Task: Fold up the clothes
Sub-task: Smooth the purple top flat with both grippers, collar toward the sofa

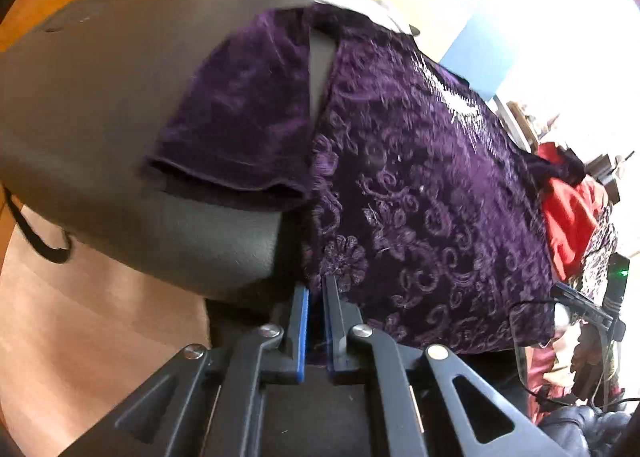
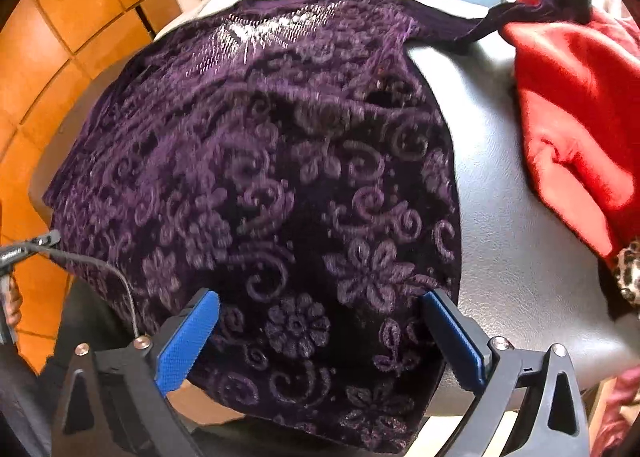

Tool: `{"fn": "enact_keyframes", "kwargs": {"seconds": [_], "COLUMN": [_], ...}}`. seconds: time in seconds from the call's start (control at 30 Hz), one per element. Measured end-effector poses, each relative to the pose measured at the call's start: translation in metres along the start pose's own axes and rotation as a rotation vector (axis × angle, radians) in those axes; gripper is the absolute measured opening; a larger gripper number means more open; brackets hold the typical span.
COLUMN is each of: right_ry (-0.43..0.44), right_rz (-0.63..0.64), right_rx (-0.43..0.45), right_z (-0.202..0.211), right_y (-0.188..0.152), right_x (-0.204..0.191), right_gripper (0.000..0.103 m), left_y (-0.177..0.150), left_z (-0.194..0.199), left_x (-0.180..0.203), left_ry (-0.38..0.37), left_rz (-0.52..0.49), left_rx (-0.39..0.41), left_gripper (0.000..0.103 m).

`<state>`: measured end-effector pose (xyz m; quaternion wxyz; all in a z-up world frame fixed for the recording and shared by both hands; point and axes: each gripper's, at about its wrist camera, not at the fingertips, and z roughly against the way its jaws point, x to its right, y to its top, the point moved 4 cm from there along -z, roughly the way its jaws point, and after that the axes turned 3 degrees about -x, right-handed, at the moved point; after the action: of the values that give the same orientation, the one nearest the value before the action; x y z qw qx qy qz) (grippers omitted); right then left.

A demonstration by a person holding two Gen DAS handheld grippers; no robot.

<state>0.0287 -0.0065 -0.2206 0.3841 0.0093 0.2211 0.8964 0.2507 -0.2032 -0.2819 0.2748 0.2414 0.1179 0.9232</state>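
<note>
Purple garment [image 2: 256, 177] lies between spread right tongs [image 2: 320, 331] (hem pinched in left tongs [image 1: 316, 293]).

Both wrist cameras look steeply down along their fingers, close over the grey bench [image 1: 100, 105]; the left from its near-left corner, the right from its front edge; both share the purple garment [image 2: 280, 177]
</note>
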Motion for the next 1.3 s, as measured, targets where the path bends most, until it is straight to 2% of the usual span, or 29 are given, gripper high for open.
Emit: {"fn": "enact_keyframes", "kwargs": {"seconds": [0.13, 0.27, 0.33, 0.43, 0.5, 0.57, 0.6, 0.7, 0.77, 0.87, 0.97, 1.0, 1.07, 1.17, 1.23, 1.3], "right_ry": [0.07, 0.082, 0.096, 0.083, 0.081, 0.099, 0.131, 0.19, 0.214, 0.209, 0.17, 0.15, 0.117, 0.098, 0.087, 0.07], "right_rz": [0.005, 0.028, 0.027, 0.088, 0.097, 0.059, 0.03, 0.03, 0.041, 0.046, 0.021, 0.015, 0.018, 0.063, 0.1, 0.136], "right_rx": [0.083, 0.04, -0.01, 0.025, 0.034, 0.024, 0.044, 0.124, 0.137, 0.125, 0.084, 0.082, 0.104, 0.157, 0.177, 0.165], "right_z": [0.011, -0.014, -0.027, -0.029, -0.027, -0.022, -0.018, -0.003, -0.006, -0.021, -0.041, -0.046, -0.048, -0.043, -0.043, -0.046], "right_y": [0.026, 0.041, 0.034, 0.024, 0.024, 0.029, 0.035, 0.059, 0.076, 0.091, 0.091, 0.085, 0.069, 0.052, 0.048, 0.048], "right_x": [-0.017, -0.028, -0.025, -0.026, -0.024, -0.024, -0.025, -0.037, -0.046, -0.052, -0.046, -0.038, -0.024, -0.015, -0.013, -0.017], "right_gripper": [0.1, 0.1, 0.101, 0.102, 0.102, 0.101, 0.099, 0.099, 0.099, 0.099, 0.099, 0.098, 0.098, 0.098, 0.098, 0.103], "left_y": [-0.001, -0.008, -0.011, -0.001, 0.02, 0.044, 0.054, 0.079, 0.091, 0.103, 0.099, 0.095, 0.087, 0.075, 0.072, 0.076], "left_z": [0.012, 0.009, 0.01, 0.032, 0.054, 0.057, 0.052, 0.019, -0.007, -0.05, -0.071, -0.075, -0.073, -0.062, -0.06, -0.056], "left_x": [-0.012, -0.022, -0.025, -0.027, -0.018, 0.003, 0.015, 0.058, 0.086, 0.095, 0.079, 0.071, 0.058, 0.048, 0.05, 0.054], "left_ry": [0.079, 0.156, 0.155, 0.166, 0.105, 0.041, 0.038, 0.013, -0.009, 0.068, 0.16, 0.169, 0.136, 0.136, 0.141, 0.117], "left_rz": [-0.005, 0.042, 0.068, 0.11, 0.129, 0.079, 0.039, -0.107, -0.189, -0.272, -0.273, -0.254, -0.208, -0.173, -0.164, -0.135], "left_rx": [-0.003, -0.03, -0.052, 0.029, 0.131, 0.186, 0.194, 0.177, 0.162, 0.117, 0.064, 0.052, 0.078, 0.08, 0.07, 0.04], "left_gripper": [0.005, 0.006, 0.006, 0.012, 0.018, 0.021, 0.021, 0.021, 0.021, 0.021, 0.021, 0.021, 0.021, 0.021, 0.021, 0.021]}}
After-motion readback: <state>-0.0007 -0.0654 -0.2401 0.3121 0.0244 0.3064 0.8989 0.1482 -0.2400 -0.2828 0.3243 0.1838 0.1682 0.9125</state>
